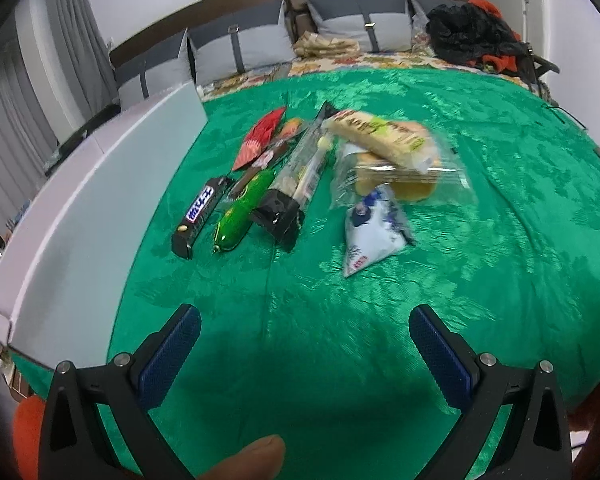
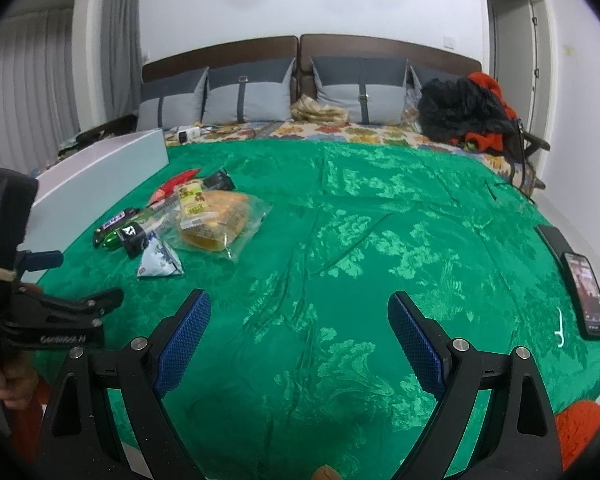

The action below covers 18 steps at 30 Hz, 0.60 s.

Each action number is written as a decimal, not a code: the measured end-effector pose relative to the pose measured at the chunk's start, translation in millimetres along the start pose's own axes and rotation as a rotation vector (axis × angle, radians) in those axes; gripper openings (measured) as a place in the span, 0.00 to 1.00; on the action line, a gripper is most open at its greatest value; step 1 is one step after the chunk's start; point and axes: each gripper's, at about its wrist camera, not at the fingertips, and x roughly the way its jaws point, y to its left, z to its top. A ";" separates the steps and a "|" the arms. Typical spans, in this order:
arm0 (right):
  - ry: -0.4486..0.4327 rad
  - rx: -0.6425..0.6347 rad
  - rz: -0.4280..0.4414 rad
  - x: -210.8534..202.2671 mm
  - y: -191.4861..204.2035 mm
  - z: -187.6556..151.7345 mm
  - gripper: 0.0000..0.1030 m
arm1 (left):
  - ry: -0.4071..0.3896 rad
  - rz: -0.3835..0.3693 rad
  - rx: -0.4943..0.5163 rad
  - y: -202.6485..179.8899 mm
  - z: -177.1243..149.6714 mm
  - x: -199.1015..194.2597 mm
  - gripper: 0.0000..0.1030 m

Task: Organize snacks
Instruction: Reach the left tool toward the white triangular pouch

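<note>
From the left wrist camera we see our left gripper (image 1: 304,320) spread wide and gripping nothing, hovering over the green cloth (image 1: 480,240). The snacks lie ahead of it in a loose cluster. A dark chocolate bar (image 1: 199,216) sits farthest left, and a green wrapped snack (image 1: 242,214) lies just beside it. A long clear packet with black ends (image 1: 300,176) lies next to that, with a red packet (image 1: 260,138) behind. To the right are bagged cakes (image 1: 396,160) under a clear wrapper, and a white and blue triangular pouch (image 1: 374,232) touches that bag's near edge. A pale open box (image 1: 112,184) runs along the left edge of the cloth, close to the chocolate bar. Bare cloth lies between the fingers and the snacks.

From the right wrist camera we see our right gripper (image 2: 300,320) also released and empty, above the middle of the cloth. The snack cluster sits well off to its left, next to the box (image 2: 104,164). The left gripper's body (image 2: 60,312) shows at the left edge. A phone (image 2: 586,294) and a small white floss pick (image 2: 559,328) lie near the right edge of the cloth. Pillows (image 2: 248,92) and a dark heap of clothes (image 2: 460,108) lie far behind. Wide bare cloth stretches ahead and to the right.
</note>
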 end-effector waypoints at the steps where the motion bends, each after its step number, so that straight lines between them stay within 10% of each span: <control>1: 0.005 0.009 0.001 0.4 -1.8 -0.1 0.90 | 0.015 -0.005 -0.017 3.0 1.1 4.8 1.00; 12: 0.138 0.168 0.001 21.7 -24.8 0.4 0.90 | 0.096 -0.033 -0.094 24.7 -12.7 22.0 1.00; 18: 0.255 0.152 0.152 58.3 2.0 18.7 0.90 | 0.131 -0.036 -0.096 26.0 -15.3 30.2 1.00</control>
